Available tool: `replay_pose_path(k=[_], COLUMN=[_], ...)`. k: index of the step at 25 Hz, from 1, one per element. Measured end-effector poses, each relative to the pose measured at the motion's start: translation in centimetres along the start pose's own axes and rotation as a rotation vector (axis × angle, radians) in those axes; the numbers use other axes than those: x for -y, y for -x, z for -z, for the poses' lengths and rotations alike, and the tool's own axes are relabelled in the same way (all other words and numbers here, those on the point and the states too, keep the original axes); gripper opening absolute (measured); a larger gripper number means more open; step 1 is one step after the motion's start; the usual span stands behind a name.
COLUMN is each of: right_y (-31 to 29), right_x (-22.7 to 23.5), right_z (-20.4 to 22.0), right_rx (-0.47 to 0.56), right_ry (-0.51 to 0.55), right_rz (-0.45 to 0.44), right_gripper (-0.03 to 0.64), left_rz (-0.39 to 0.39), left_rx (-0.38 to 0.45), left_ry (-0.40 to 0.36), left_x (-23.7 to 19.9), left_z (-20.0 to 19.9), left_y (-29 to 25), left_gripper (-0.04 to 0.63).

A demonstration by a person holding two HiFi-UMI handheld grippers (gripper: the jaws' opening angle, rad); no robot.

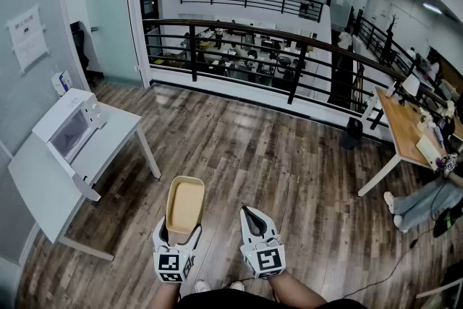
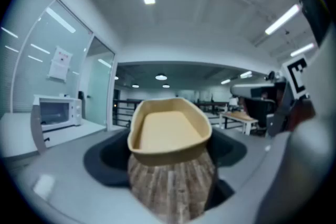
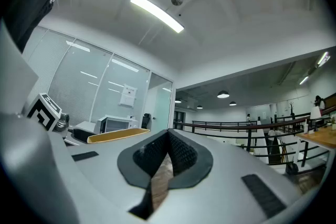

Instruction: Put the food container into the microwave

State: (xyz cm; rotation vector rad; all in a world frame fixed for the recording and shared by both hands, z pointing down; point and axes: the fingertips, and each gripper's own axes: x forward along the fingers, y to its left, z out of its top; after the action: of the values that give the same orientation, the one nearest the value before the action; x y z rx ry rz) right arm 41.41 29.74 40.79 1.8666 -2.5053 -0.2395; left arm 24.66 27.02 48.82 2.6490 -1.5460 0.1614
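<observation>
A tan, oblong food container (image 1: 185, 206) sticks out forward from my left gripper (image 1: 179, 231), whose jaws are shut on its near end. In the left gripper view the empty container (image 2: 168, 131) fills the middle, level, between the dark pads (image 2: 105, 157). My right gripper (image 1: 249, 213) is beside it, shut, with nothing in it; its ribbed pads (image 3: 181, 152) meet at the tips. The white microwave (image 1: 69, 128) stands on a white table (image 1: 43, 192) to the far left, well away from both grippers. It also shows small in both gripper views: microwave (image 2: 55, 112), microwave (image 3: 118, 124).
A wood-plank floor (image 1: 275, 155) lies between me and the table. A black railing (image 1: 289, 47) runs across the back. A wooden desk (image 1: 401, 130) with a seated person's legs (image 1: 423, 202) stands at the right. A glass wall with a paper notice (image 1: 27, 36) is behind the microwave.
</observation>
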Motion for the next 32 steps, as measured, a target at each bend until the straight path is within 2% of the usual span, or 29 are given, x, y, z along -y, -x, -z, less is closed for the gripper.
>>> replay_pose_path(k=[12, 16, 21, 32], right_y=[-2.7, -3.6, -4.5, -7.1], right_x=[-4.5, -5.6, -7.2, -9.0], right_z=[0.0, 0.1, 1.0, 1.2], right_rx=[-0.007, 0.003, -0.032, -0.053], right_ry=[0.012, -0.017, -0.053, -0.033], right_rz=[-0.019, -0.010, -0.004, -0.070], right_gripper=[-0.002, -0.002, -0.002, -0.002], left_rz=[0.041, 0.042, 0.048, 0.040], left_rx=[0.002, 0.005, 0.003, -0.003], left_ry=[0.014, 0.026, 0.021, 0.060], left_x=[-2.8, -4.8, -7.1, -9.1], left_z=[0.7, 0.8, 1.2, 1.5], left_y=[1.0, 1.1, 1.2, 0.3], left_gripper=[0.445, 0.446, 0.446, 0.446])
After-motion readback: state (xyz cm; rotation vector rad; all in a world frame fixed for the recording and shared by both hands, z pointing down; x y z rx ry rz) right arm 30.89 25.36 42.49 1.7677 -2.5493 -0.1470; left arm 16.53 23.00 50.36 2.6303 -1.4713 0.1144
